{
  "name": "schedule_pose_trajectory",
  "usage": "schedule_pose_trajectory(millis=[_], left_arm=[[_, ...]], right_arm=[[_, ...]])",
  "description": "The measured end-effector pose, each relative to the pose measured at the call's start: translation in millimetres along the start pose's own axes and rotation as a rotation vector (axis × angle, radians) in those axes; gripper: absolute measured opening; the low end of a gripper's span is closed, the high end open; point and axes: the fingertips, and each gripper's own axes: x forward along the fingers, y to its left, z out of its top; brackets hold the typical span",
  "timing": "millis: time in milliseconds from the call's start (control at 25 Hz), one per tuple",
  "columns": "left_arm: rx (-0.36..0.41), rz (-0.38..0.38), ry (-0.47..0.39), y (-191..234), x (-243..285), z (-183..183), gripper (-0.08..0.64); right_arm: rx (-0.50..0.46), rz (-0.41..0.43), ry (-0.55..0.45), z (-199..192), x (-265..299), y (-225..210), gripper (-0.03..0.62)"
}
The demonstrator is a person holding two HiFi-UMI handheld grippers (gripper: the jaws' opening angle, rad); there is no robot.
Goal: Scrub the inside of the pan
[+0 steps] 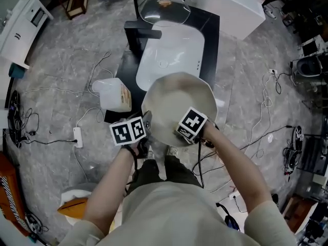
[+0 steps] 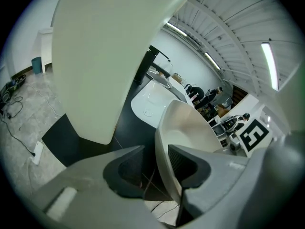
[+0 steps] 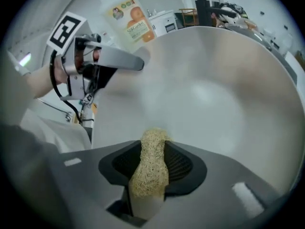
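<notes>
The pale round pan [image 1: 179,104] is tilted over the near end of the sink counter. In the left gripper view its rim [image 2: 164,142] stands between the jaws of my left gripper [image 2: 159,168]. The jaws are spread wide, with a dark gap between the left pad and the rim. In the head view my left gripper [image 1: 147,123] sits at the pan's left edge. My right gripper [image 3: 151,168] is shut on a tan scrub sponge [image 3: 152,144] that points into the pan's bowl [image 3: 214,80]. From above, my right gripper [image 1: 180,128] is at the pan's near edge.
Beyond the pan lie a white sink basin [image 1: 169,55], a black faucet [image 1: 141,32] and a glass lid [image 1: 163,8]. A white soap jug [image 1: 115,94] stands just left of the pan on the black counter [image 1: 212,24]. Cables and a power strip [image 1: 78,136] lie on the floor.
</notes>
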Motion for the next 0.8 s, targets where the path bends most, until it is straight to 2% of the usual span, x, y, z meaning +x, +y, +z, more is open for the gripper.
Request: schedule_pose_trajectory(millis=[120, 240, 520, 640, 800], left_arm=[[0.022, 0.006, -0.012, -0.9, -9.2, 0.9, 0.158], [0.066, 0.02, -0.022, -2.8, -22.5, -3.6, 0.158], [0.191, 0.032, -0.107, -7.4, -66.7, 10.7, 0.158], [0.287, 0.05, -0.165, -13.1, -81.5, 24.5, 0.158], [0.41, 0.035, -0.242, -31.5, -104.0, 40.7, 0.158]], right_arm=[[0.046, 0.084, -0.106, 22.1, 6.5, 16.5, 0.158], [0.085, 0.107, -0.243, 41.7, 2.9, 26.6, 0.158], [0.187, 0.028, -0.608, 74.2, -55.6, 26.1, 0.16], [0.158, -0.006, -0.741, 81.4, -91.3, 28.1, 0.16], [0.113, -0.069, -0.898, 85.6, -138.2, 36.1, 0.16]])
